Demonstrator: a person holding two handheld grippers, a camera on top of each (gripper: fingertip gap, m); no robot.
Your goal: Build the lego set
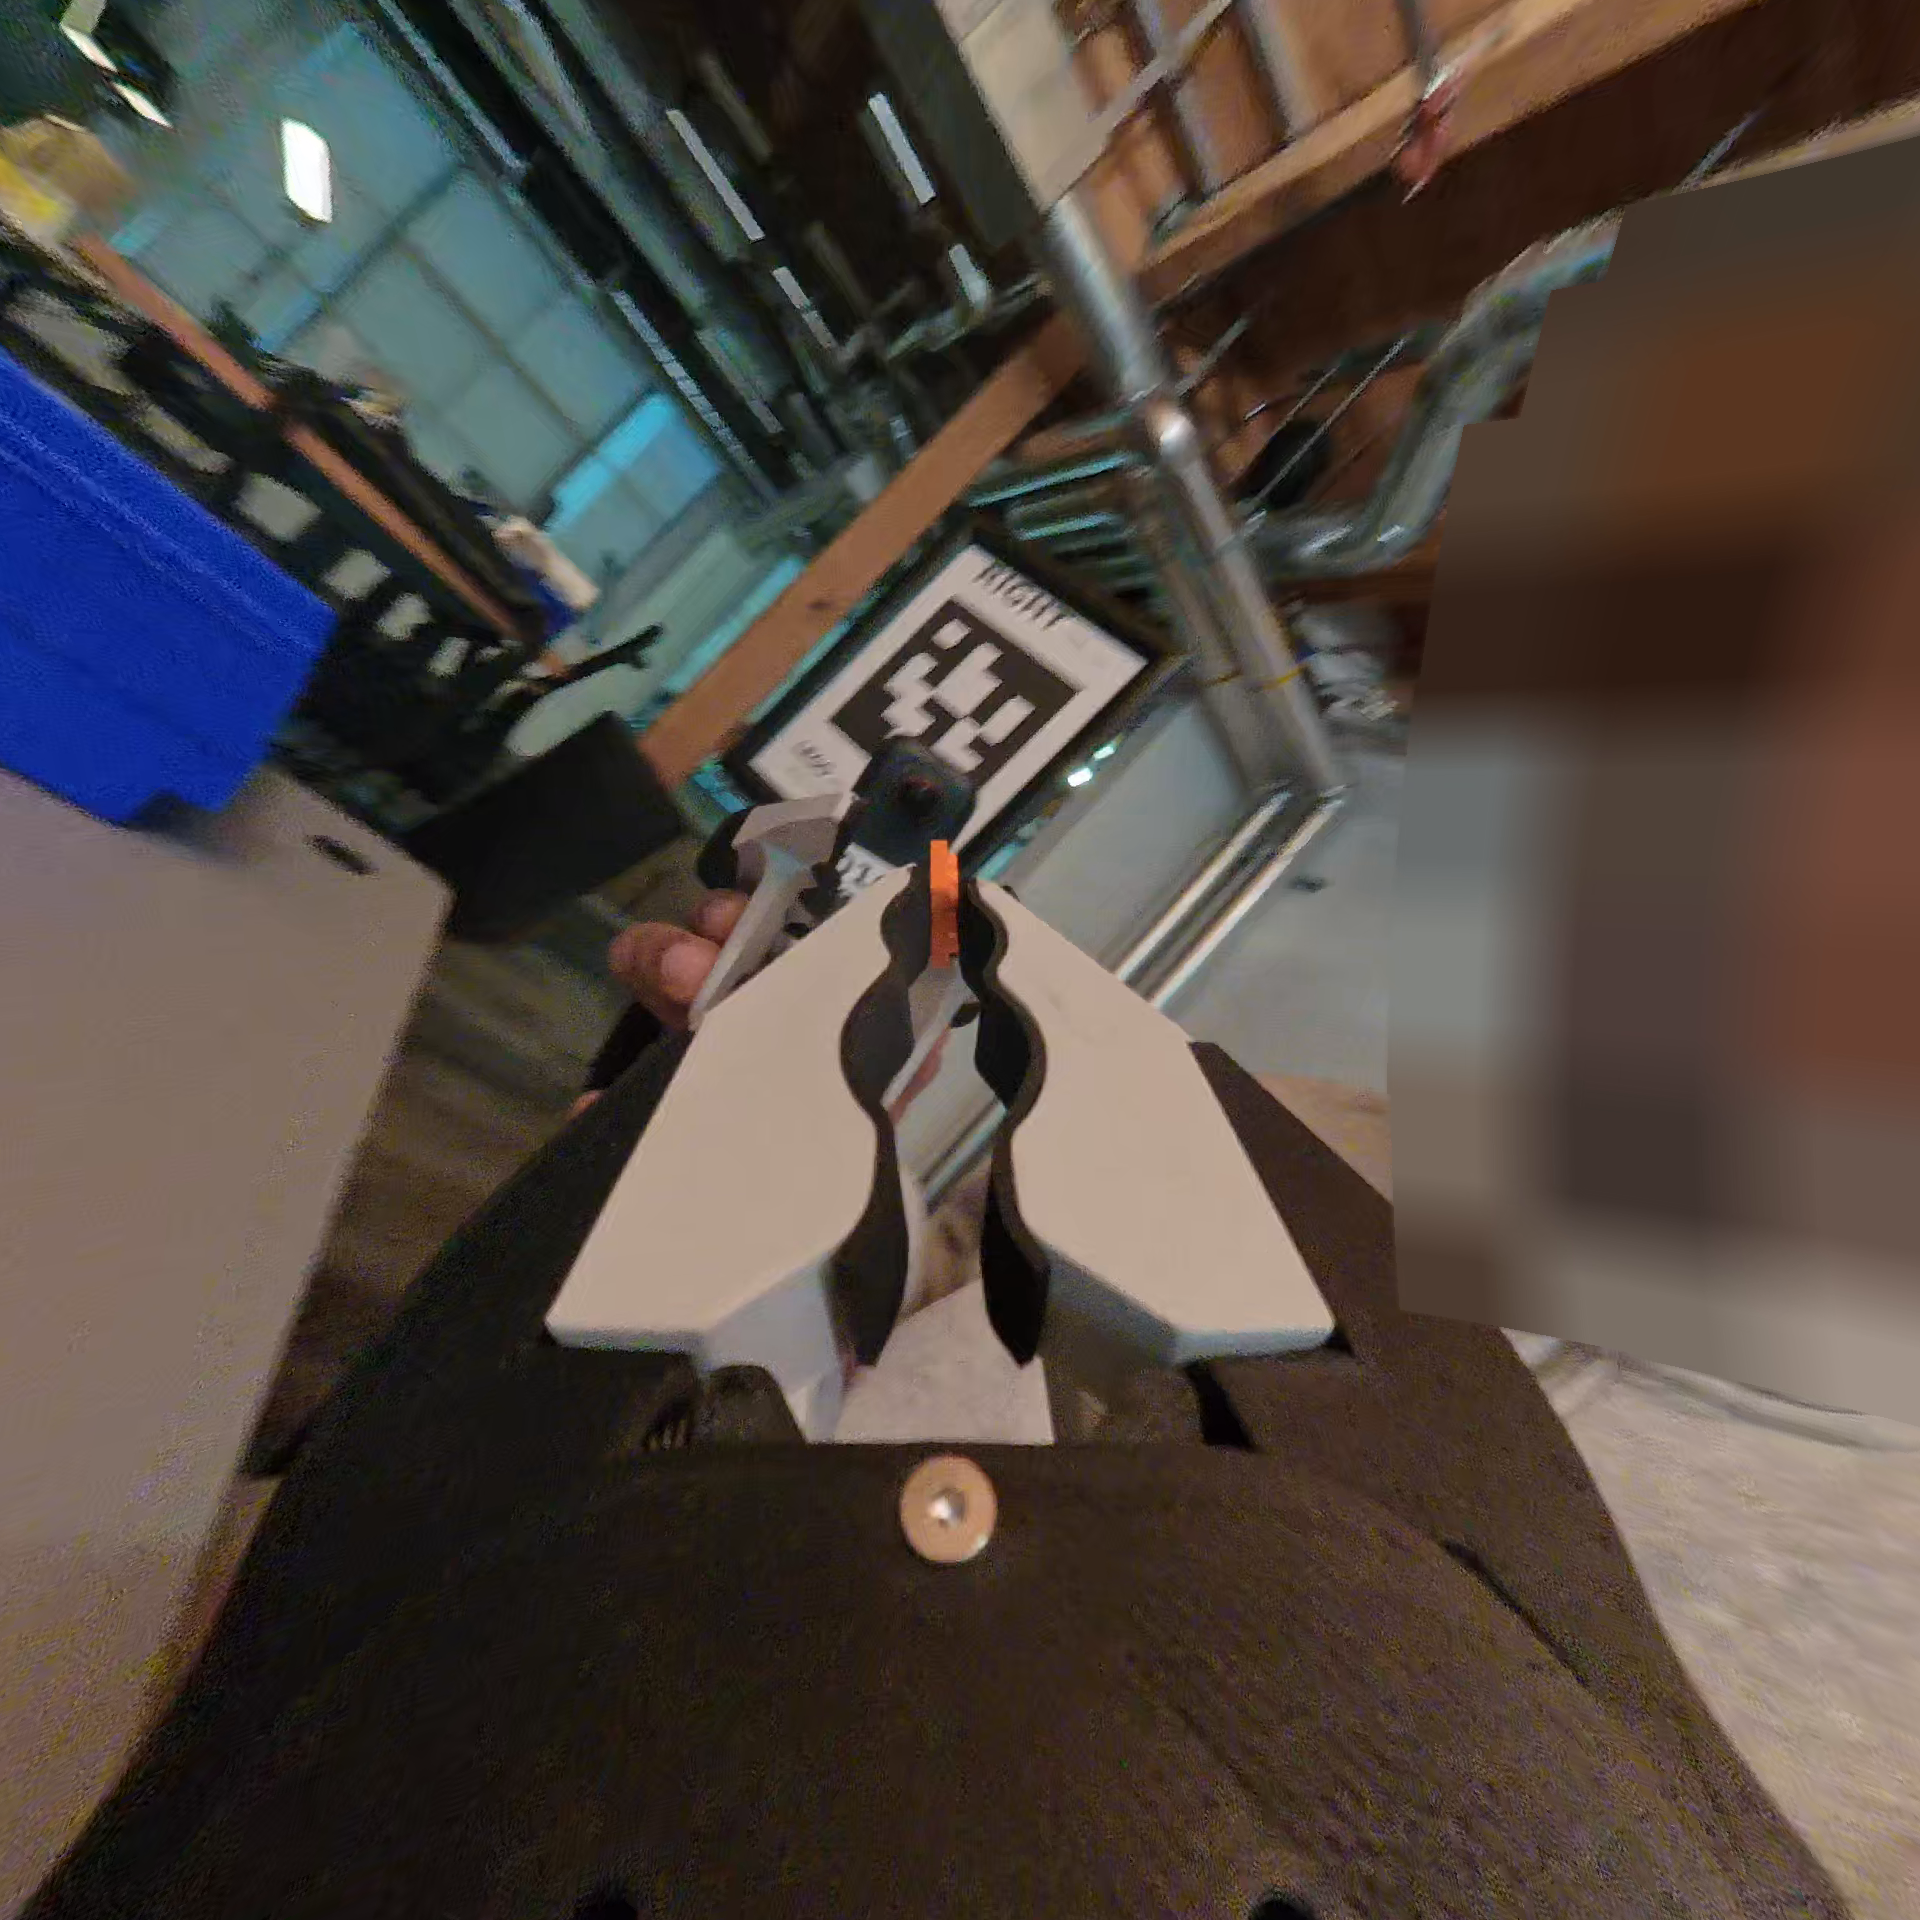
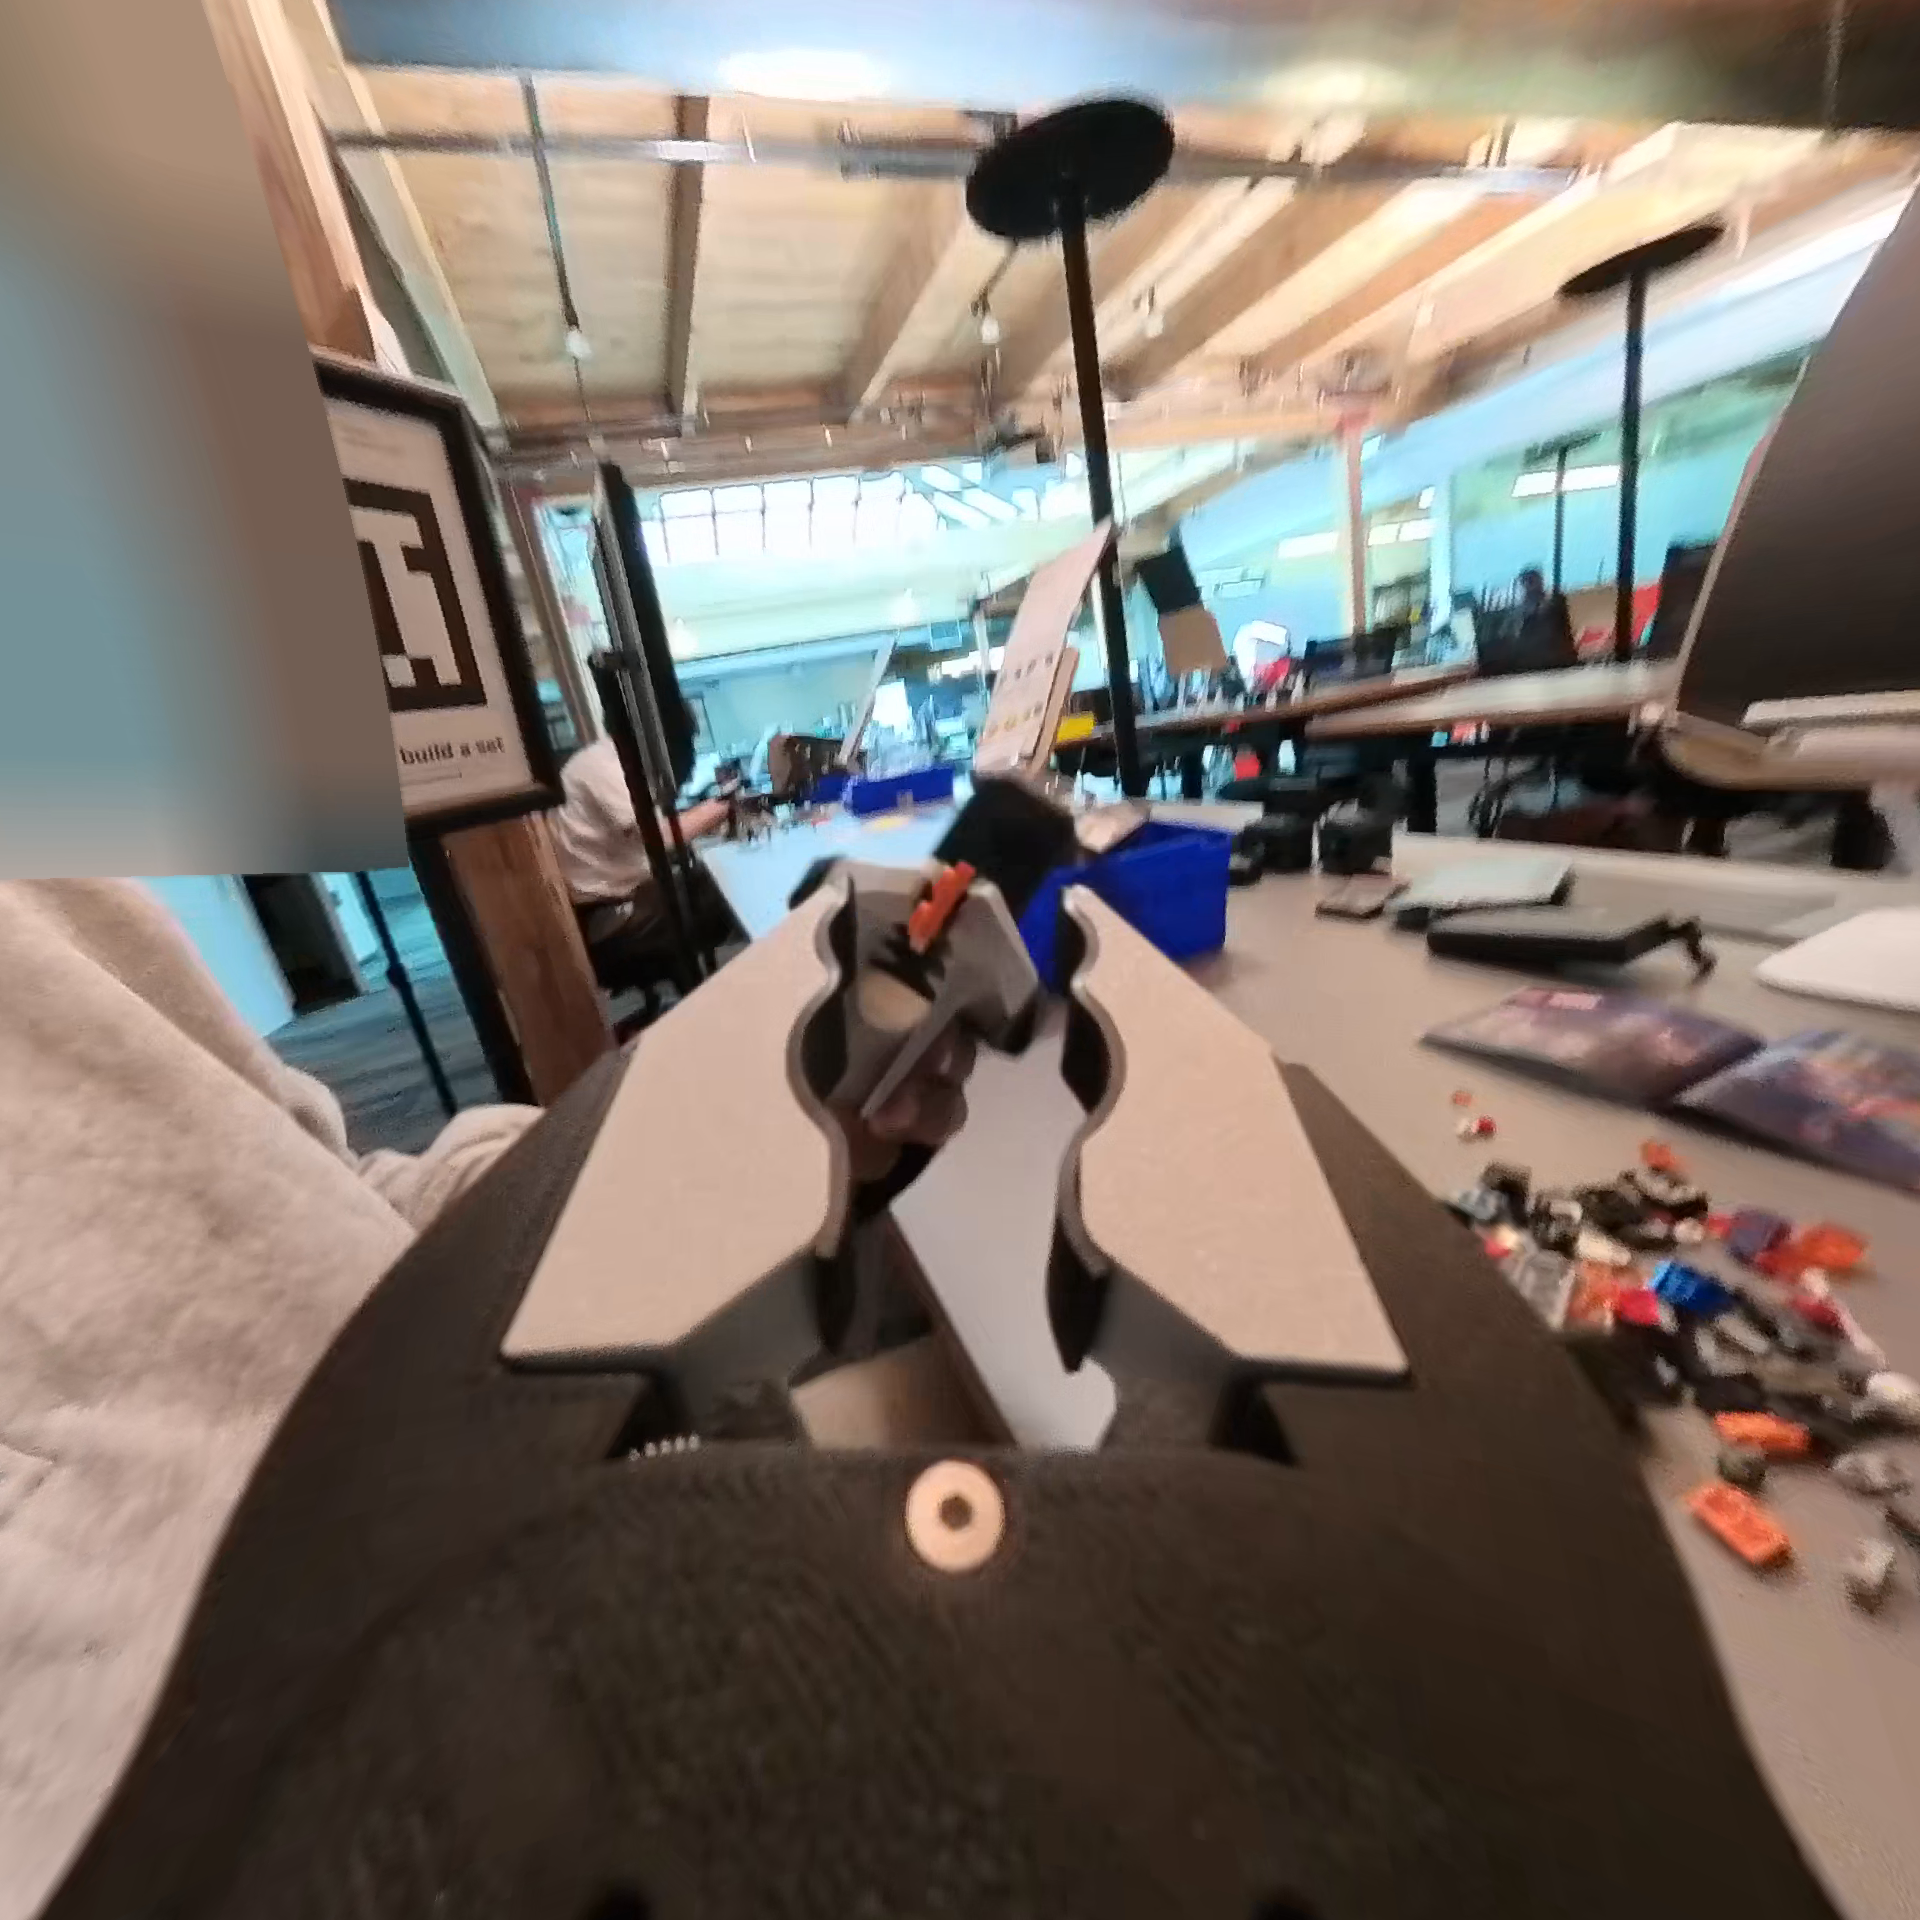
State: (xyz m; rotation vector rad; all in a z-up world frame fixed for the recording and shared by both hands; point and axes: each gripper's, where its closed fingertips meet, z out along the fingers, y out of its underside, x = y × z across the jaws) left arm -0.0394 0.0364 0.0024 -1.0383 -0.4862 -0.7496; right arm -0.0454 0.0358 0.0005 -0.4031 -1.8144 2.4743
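Left gripper (image 1: 940, 904) raised above the table, its two grey fingers drawn nearly together and pinching a small orange brick (image 1: 941, 902) at their tips; the brick stands on edge between the black wavy pads. Directly beyond it, the right gripper (image 1: 774, 894) points back toward the camera, with a person's fingers (image 1: 665, 956) visible behind it. In the right wrist view the right gripper (image 2: 951, 909) stands with its fingers parted and nothing between them; the left gripper (image 2: 935, 977) fills the gap ahead, the same orange brick (image 2: 932, 906) clamped at its tip. The two grippers face each other, tips near; whether they touch cannot be told. On the grey table (image 2: 1299, 997) to the right lies a loose pile of small bricks (image 2: 1662, 1278) in black, orange, blue, red and white, with an open instruction booklet (image 2: 1683, 1060) just beyond it and a blue bin (image 2: 1143, 894) farther back. A framed black-and-white marker board (image 1: 956, 675) hangs on a wooden post (image 2: 520, 935).
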